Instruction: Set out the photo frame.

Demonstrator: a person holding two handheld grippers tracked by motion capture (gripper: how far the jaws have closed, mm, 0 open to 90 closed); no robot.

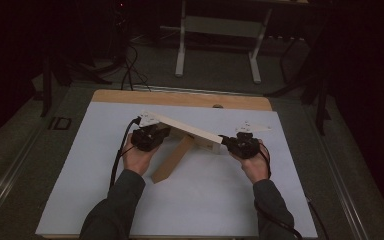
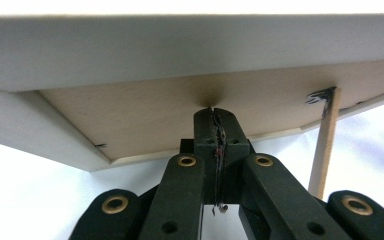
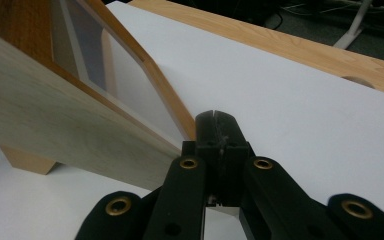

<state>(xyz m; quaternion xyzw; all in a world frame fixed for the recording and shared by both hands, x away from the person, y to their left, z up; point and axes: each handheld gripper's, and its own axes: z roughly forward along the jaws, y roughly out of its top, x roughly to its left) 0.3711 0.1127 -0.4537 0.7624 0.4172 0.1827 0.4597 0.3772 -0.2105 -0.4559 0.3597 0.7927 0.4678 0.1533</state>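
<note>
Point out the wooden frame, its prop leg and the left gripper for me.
wooden frame point(image 1: 192, 130), high view, on its pale top edge
prop leg point(image 1: 172, 161), high view, mid-length of the slanted wooden strip
left gripper point(image 2: 215, 117), left gripper view, at the closed jaw tips

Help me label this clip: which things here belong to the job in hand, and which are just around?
In the job:
- wooden frame, propped on its stand
- left gripper, shut
- right gripper, shut
- white mat

Just around:
- white desk frame behind the table
- cables on the floor

Dim high view; closer gripper views perhaps overexposed.
</note>
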